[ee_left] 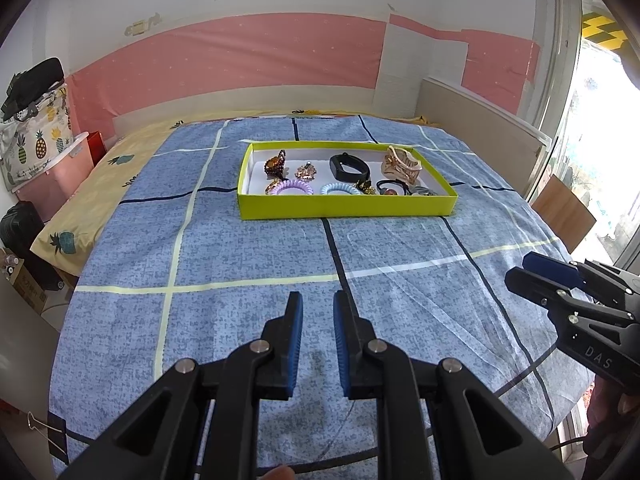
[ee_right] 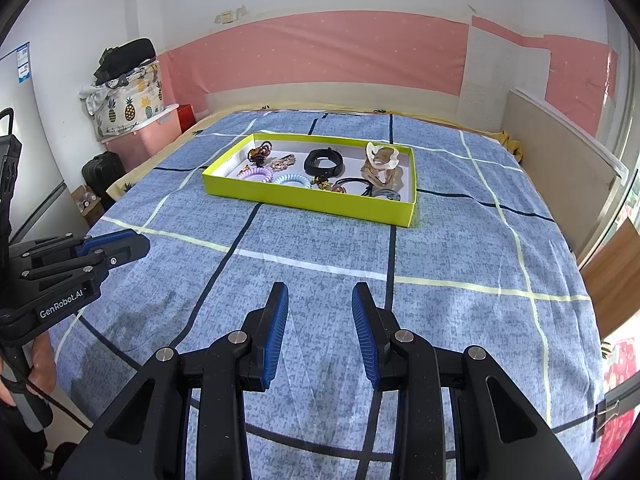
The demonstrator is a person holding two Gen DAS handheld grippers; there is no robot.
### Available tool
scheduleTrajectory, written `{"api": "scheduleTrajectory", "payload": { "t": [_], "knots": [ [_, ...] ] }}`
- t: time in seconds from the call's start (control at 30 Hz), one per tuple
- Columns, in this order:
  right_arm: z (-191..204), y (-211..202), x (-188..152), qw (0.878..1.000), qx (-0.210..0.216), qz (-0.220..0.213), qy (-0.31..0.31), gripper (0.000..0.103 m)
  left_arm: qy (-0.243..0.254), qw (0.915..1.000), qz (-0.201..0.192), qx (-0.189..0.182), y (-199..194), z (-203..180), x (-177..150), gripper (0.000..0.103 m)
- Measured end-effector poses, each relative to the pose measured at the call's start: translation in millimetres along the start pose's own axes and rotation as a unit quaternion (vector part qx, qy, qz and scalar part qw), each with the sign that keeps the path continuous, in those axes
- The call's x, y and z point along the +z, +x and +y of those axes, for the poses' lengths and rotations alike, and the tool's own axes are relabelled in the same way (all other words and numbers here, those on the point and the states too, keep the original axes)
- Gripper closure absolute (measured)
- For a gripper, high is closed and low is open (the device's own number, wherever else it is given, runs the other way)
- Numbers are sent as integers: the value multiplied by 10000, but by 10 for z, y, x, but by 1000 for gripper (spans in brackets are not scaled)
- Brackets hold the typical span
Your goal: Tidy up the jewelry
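A shallow yellow-green box (ee_left: 344,205) (ee_right: 304,200) sits on the blue checked cloth, far ahead of both grippers. It holds a purple coil hair tie (ee_left: 298,187) (ee_right: 256,175), a light blue coil tie (ee_left: 340,189) (ee_right: 293,180), a black wristband (ee_left: 349,165) (ee_right: 323,161), a beige claw clip (ee_left: 401,164) (ee_right: 381,160), brown clips (ee_left: 276,163) and black elastic ties (ee_left: 394,187). My left gripper (ee_left: 318,300) is open and empty over the cloth. My right gripper (ee_right: 320,290) is open and empty, also well short of the box.
The blue cloth (ee_left: 240,260) covers a round-fronted table. A binder clip (ee_left: 56,434) grips its left edge, another its right edge (ee_right: 606,410). A pink bin with a pineapple bag (ee_right: 132,120) stands at the left, a beige board (ee_right: 560,168) at the right.
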State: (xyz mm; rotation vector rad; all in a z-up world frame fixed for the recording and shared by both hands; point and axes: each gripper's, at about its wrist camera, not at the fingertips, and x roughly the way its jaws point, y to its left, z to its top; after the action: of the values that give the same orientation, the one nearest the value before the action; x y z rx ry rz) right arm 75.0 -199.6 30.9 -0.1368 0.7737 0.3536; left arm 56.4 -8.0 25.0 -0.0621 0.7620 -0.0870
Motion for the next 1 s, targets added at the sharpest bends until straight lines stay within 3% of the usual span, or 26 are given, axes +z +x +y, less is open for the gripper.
{"api": "scheduleTrajectory", "payload": {
  "t": [1.0],
  "knots": [
    [-2, 8, -29, 10000, -3, 44, 3, 69, 139, 9999, 64, 17, 16, -52, -32, 87]
  ]
}}
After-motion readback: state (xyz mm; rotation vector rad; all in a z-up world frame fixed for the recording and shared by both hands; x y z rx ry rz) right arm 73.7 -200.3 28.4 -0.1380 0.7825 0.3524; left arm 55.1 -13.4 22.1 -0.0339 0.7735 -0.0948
